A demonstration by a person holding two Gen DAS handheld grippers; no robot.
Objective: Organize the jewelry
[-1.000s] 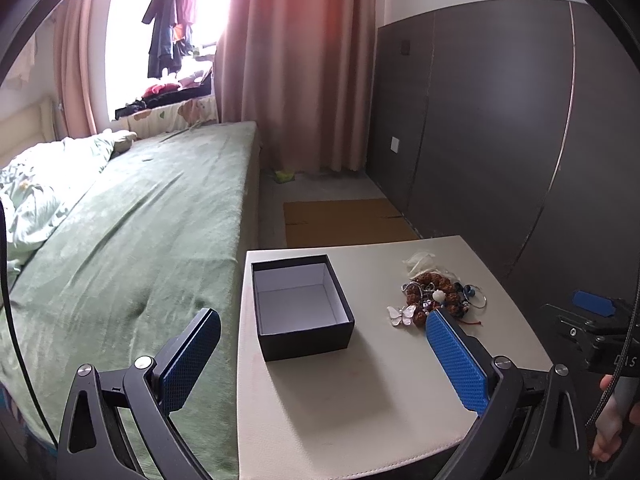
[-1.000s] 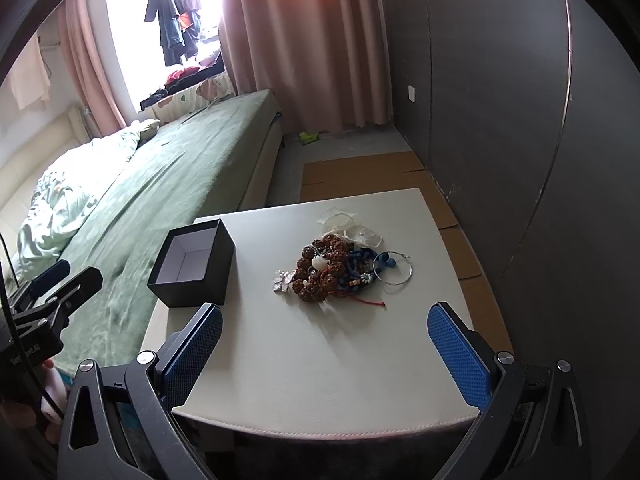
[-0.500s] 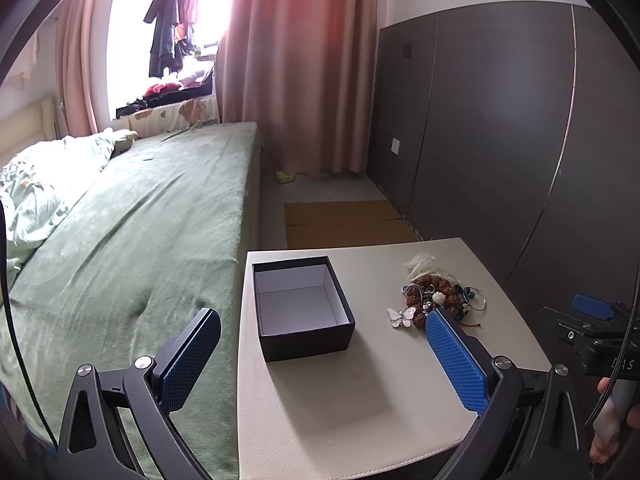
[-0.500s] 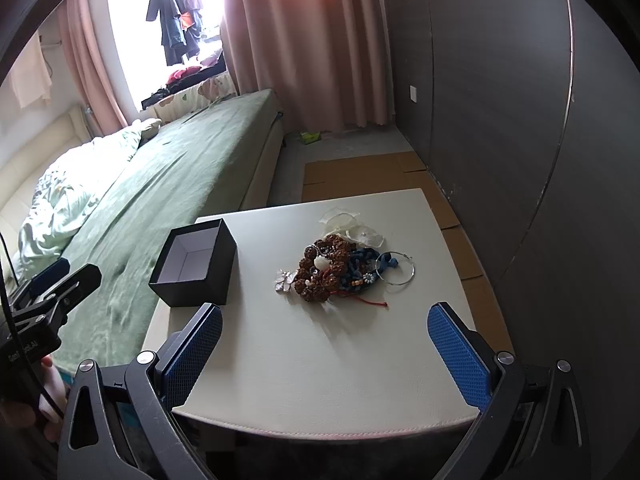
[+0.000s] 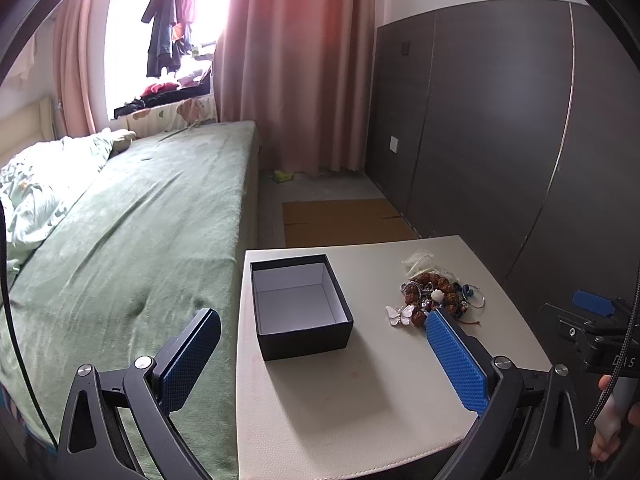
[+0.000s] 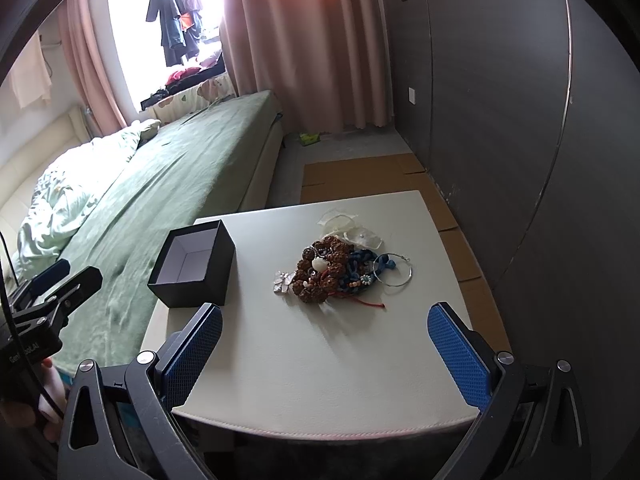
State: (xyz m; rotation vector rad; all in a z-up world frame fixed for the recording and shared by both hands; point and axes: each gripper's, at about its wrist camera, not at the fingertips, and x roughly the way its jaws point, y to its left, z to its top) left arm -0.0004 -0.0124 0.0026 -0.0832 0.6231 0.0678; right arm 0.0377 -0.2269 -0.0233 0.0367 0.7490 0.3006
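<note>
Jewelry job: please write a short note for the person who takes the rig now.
Left gripper: open, empty, above the table's near edge.
Right gripper: open, empty, also at the near edge.
Black box: lidless and empty, at the bed side of the table.
Jewelry pile: tangled beside the box, apart from it.
Done: nothing in the box.
Left: move every piece into it.

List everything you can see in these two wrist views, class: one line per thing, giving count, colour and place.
box: one, black outside, white inside, open and empty, table's bed side.
jewelry pile: one heap, brown beads, blue pieces, white butterfly, silver hoop, right of the box.
table: one, cream, beside the bed.
bed: one, green cover, left of the table.
curtains: pink, at the window.
cardboard: brown, on the floor.
left gripper: black, blue fingers, open, over the table's near edge.
right gripper: same colours, open.
</note>
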